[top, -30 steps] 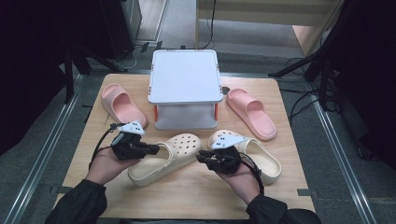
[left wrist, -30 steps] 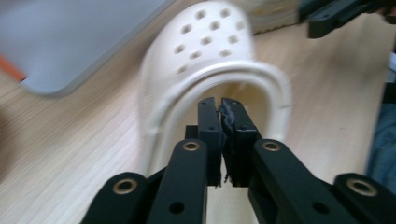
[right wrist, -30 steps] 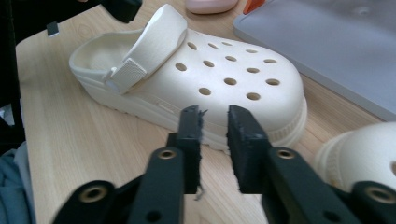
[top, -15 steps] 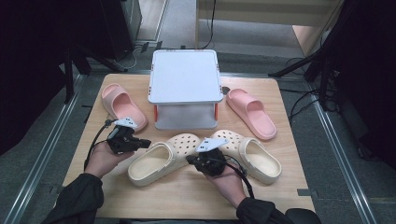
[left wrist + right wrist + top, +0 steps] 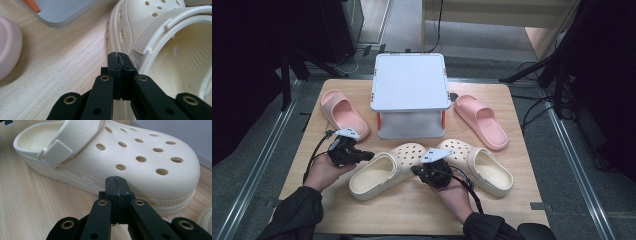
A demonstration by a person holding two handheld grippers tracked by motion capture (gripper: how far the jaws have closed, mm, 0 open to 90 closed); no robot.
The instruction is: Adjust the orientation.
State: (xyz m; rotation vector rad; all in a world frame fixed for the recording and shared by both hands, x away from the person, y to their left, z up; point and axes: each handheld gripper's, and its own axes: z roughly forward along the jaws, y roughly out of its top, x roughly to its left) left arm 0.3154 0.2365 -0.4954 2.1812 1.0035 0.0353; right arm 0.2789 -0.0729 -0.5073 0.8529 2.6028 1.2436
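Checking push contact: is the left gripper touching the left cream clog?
Cannot tell. In the left gripper view the shut left gripper overlaps the clog rim; no plain gap or contact.

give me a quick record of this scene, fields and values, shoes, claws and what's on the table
Surface: wooden table
Centre back: grey two-level stand
Cream clogs: left clog and right clog, toes pointing toward the stand
Pink slides: one left of the stand, one right of it
Left claw: shut, empty, at the left clog's outer side
Right claw: shut, empty, at the same clog's other side
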